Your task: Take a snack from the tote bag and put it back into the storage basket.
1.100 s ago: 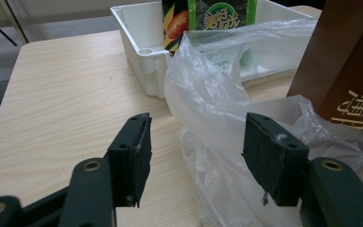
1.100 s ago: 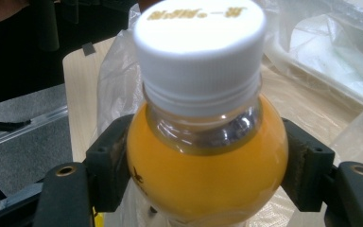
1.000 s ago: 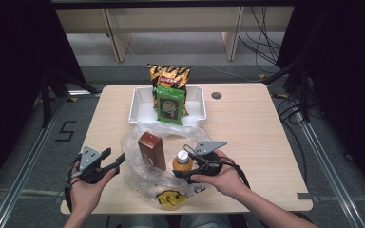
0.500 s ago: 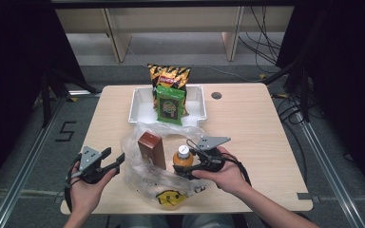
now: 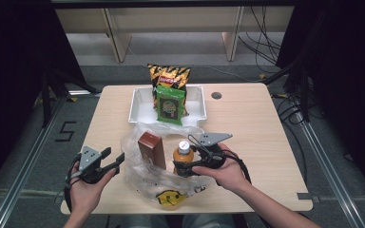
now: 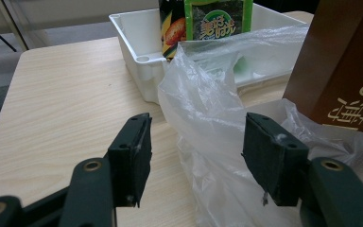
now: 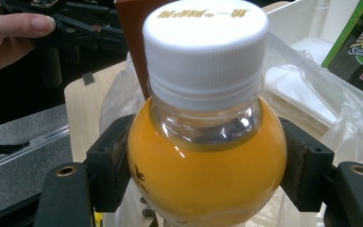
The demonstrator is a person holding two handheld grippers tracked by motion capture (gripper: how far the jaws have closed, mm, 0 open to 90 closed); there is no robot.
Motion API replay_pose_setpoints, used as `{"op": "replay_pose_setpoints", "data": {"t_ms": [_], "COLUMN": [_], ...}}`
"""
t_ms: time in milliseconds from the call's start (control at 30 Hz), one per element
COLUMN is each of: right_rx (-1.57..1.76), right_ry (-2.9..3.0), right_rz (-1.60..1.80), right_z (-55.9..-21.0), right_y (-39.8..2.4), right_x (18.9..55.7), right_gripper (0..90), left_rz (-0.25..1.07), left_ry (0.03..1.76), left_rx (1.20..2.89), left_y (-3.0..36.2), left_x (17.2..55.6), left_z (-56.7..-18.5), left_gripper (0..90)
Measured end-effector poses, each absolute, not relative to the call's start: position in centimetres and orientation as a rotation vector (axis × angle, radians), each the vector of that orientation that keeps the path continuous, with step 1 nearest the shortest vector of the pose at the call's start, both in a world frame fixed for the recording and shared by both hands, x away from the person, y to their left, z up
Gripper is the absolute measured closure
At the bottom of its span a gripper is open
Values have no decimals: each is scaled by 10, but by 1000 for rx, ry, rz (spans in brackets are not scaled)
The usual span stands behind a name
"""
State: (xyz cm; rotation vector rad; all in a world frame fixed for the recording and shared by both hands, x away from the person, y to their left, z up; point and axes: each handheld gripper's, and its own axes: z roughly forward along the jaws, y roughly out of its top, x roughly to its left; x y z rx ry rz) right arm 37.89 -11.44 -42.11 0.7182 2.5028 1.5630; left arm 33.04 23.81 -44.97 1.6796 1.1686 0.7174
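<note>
Right hand-held gripper (image 5: pixel 186 167): jaws pinching the orange juice bottle (image 5: pixel 182 159) on both sides of its rounded shoulder, pads pressed against the plastic; held by the person's right hand (image 5: pixel 221 172) near the front of the bench (image 5: pixel 252 128).

Orange juice bottle: upright, white screw cap (image 7: pixel 204 52) on, orange liquid up to the neck; stands at the mouth of the clear plastic bag (image 5: pixel 161 176), just beside the brown carton (image 5: pixel 151 149).

Brown carton: upright, standing within the bag's folds, to the left of the bottle; pale printed characters on its side show in the left gripper view.

Clear plastic bag: crumpled, spread over the front middle of the bench; yellow smiling-face print (image 5: pixel 169 195) near the front edge.

Left hand-held gripper (image 6: pixel 196 146): jaws spread apart, nothing between the pads but a fold of the bag lying beyond them; held by the left hand (image 5: pixel 85 192) at the front left of the bench, just beside the bag's edge.

White tray (image 5: pixel 138 104): at the rear middle of the bench, behind the bag. Holds a green snack packet (image 5: pixel 170 105) standing upright, with a yellow-and-black snack packet (image 5: pixel 168 75) behind it.

Bench: light wood-grain top; round dark grommet hole (image 5: pixel 216 95) to the right of the tray.
</note>
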Motion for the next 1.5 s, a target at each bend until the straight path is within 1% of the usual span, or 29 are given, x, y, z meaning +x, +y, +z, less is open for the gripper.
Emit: {"op": "replay_pose_setpoints", "data": {"t_ms": [233,400,600,667,1000,1033,1500], "right_rx": [763,712,767,716,738,778,753], "right_ry": [2500,2486,2478,2454,2440,2434,2406], "right_rz": [1567,1589,1601,1597,1609,1623,1643], "right_z": [-415,-413,-406,-404,-393,-392,-384], "right_y": [-115,-114,-113,-114,-116,-115,-111], "right_x": [380,385,383,386,390,388,396], "right_gripper": [310,310,310,310,310,310,310], "left_rz": [719,718,719,719,718,718,718], "left_ry": [1168,1170,1167,1167,1168,1168,1167], "left_rx": [1680,1680,1681,1681,1680,1680,1679], "left_y": [238,238,237,237,237,237,237], "left_x": [330,330,330,330,330,330,330], "left_z": [-449,-450,-450,-450,-450,-450,-450], "left_gripper": [421,422,422,422,423,423,423]}}
